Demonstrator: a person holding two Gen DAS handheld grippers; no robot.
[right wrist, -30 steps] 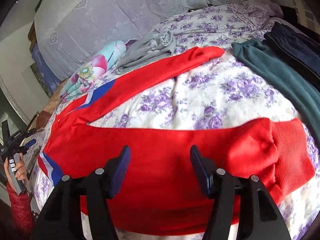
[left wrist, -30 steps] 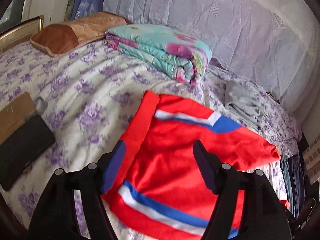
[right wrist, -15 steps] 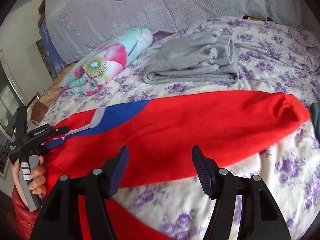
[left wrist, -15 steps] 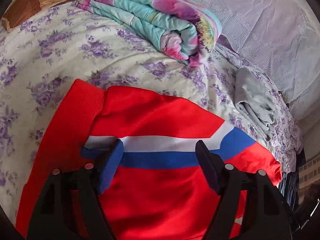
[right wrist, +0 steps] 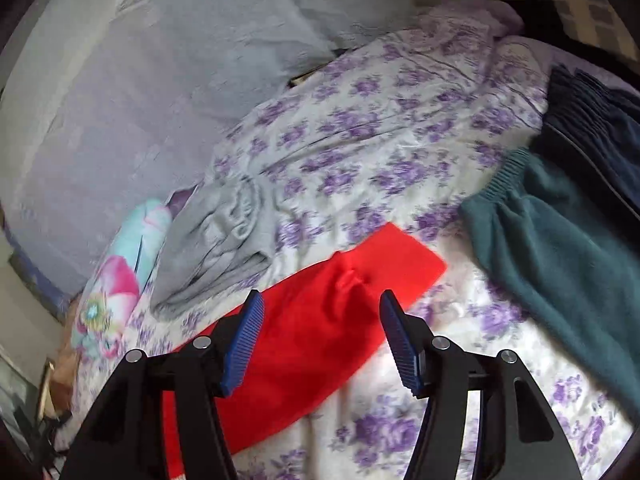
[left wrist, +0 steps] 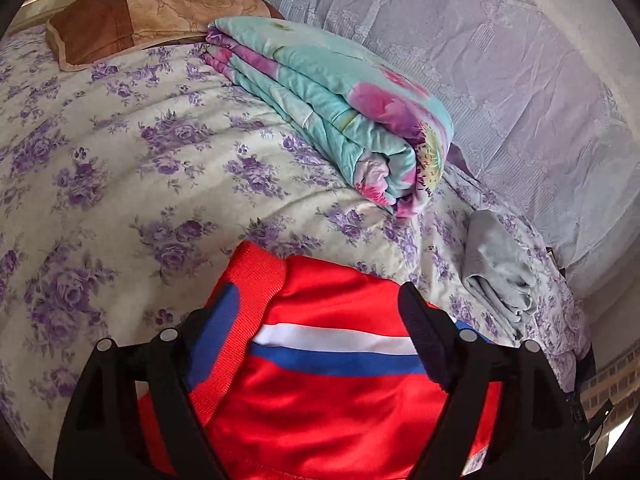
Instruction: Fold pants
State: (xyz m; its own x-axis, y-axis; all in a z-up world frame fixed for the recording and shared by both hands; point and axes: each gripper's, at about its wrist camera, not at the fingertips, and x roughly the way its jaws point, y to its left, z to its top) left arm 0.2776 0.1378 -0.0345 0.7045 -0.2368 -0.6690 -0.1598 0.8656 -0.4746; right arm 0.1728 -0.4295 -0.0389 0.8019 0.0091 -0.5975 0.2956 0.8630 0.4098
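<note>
Red track pants flat on floral bedsheet | left gripper opening over waistband, nothing pinched | right gripper spread above cuff, blurred, probably clear | advice: pinch both layers, lift together.

I've brought my left gripper over the red pants' waistband, jaws opening above it, and swung my right gripper across to the leg cuff
</note>
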